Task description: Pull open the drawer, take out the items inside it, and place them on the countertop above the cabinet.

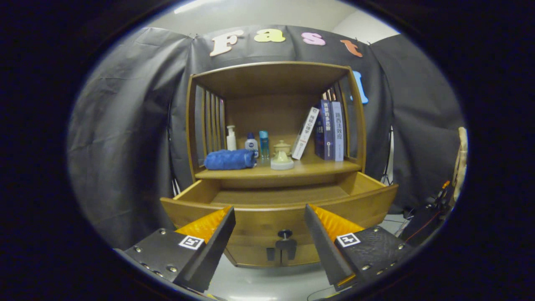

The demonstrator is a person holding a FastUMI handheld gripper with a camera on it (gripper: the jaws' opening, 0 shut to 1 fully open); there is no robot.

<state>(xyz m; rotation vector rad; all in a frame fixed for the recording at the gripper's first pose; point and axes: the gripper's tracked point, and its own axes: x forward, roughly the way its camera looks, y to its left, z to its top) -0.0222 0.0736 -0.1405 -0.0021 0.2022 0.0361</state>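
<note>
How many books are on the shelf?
3 that I can make out: a white book leaning against two upright dark and pale blue books by the wooden cabinet's slatted side. More may hide behind. The gripper hangs open before the pulled-out drawer.

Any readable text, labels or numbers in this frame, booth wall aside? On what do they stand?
Book spines: printed characters, too blurred to read.
Three bottles beside the books: labels too small to read.
Gripper, fingers open in front of the pulled-out drawer: a square coded marker on each finger mount, a pattern with no words or numbers.
</note>
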